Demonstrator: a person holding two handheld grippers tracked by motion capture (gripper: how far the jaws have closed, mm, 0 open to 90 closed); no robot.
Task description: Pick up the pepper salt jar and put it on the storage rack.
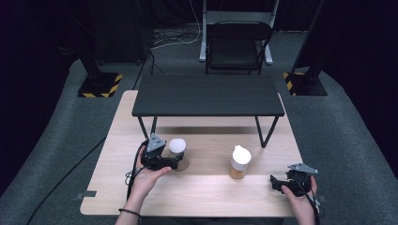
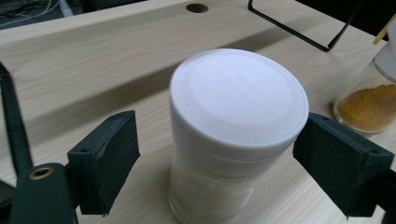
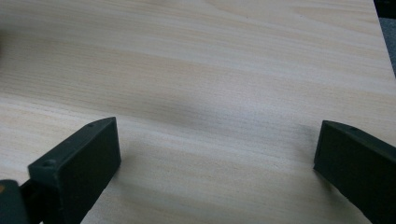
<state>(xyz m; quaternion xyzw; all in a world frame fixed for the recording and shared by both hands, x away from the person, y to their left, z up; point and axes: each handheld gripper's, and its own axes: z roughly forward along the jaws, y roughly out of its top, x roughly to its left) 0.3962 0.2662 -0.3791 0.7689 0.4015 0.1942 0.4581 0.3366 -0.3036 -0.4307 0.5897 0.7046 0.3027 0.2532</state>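
Two white-lidded clear jars stand on the pale wooden table [image 1: 112, 187]. The left gripper [image 2: 217, 154] brackets the near white-lidded jar [image 2: 233, 121] with a gap left of the lid; right-side contact is unclear. The orange-powder jar [image 2: 371, 105] is cut off. The right gripper [image 3: 217, 158] gapes empty.

White lid [image 2: 238, 98] on a clear jar [image 2: 205, 196]; orange powder in the second jar [image 1: 240, 162]; pale wood-grain table [image 1: 197, 187]; black shelf [image 1: 208, 95].
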